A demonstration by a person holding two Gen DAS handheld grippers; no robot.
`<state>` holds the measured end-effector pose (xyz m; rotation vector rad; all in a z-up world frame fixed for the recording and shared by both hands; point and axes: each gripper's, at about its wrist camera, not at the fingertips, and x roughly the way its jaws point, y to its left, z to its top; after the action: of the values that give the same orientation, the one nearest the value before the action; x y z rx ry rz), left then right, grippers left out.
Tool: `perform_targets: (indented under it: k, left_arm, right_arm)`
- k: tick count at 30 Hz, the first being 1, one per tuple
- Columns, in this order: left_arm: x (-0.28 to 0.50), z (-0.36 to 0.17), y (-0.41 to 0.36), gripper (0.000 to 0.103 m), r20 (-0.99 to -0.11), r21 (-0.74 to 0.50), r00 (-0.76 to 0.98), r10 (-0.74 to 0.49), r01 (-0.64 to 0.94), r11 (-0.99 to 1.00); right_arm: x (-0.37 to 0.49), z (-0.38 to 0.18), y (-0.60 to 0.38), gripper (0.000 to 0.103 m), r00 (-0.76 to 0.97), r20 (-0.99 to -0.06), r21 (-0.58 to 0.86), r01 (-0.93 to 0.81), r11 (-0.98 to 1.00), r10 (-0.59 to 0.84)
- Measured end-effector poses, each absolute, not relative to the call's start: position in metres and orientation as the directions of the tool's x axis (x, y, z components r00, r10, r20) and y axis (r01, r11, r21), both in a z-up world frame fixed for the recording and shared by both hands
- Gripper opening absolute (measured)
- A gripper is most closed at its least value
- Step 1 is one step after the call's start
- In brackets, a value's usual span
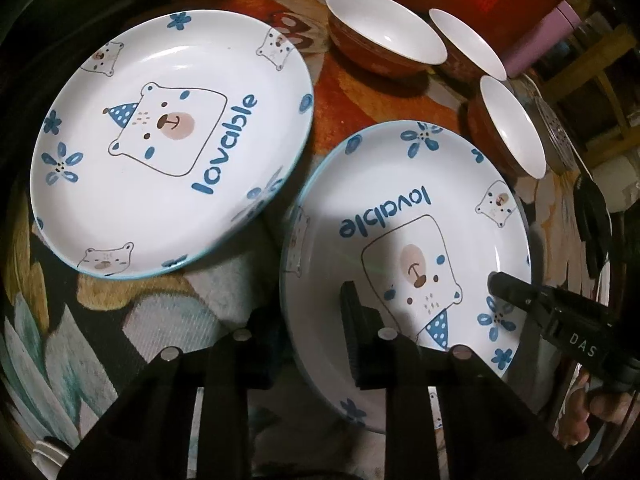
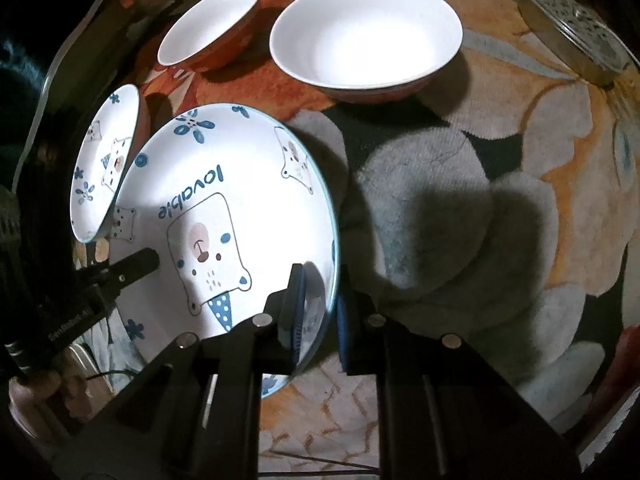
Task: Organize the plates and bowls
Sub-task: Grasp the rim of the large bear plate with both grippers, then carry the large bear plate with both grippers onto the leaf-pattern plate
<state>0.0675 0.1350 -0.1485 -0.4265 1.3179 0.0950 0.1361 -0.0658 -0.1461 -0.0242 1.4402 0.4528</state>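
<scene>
The left gripper (image 1: 304,332) straddled the left rim of the bear plate (image 1: 400,240). Its inner pad lay on the white face and its outer pad sat in shadow below the edge, so it looked pinched on that rim. Ahead and to its left, the second plate (image 1: 168,140) sat tilted, its near edge apparently overlapping the bear plate's far rim. Raising the bear plate could tip or drag that neighbour, and ceramic might knock on ceramic.

The bear plate itself lay directly under both tools on the patterned cloth (image 2: 440,200). It was held only at two thin edge bites, so glazed ceramic could slide out of the pads if one side rose faster than the other.

The right gripper (image 2: 320,320) was pressed together on the opposite rim, one pad inside and one outside. Ahead and to its right stood three bowls (image 1: 384,28), the closest bowl (image 1: 512,128) just beyond the plate's far edge. A forward swing could clip it. Farther right, a metal tin (image 2: 572,44) sat well clear.
</scene>
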Motion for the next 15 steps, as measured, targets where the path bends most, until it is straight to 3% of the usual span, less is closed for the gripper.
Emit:
perform_targets:
  k: [15]
  left_arm:
    - [0.061,-0.126,0.086,0.025,-0.946,-0.227,0.269,-0.180,-0.157,0.961]
  right_arm:
    - [0.109,-0.126,-0.113,0.014,0.094,-0.951,0.268,-0.227,0.936,0.295]
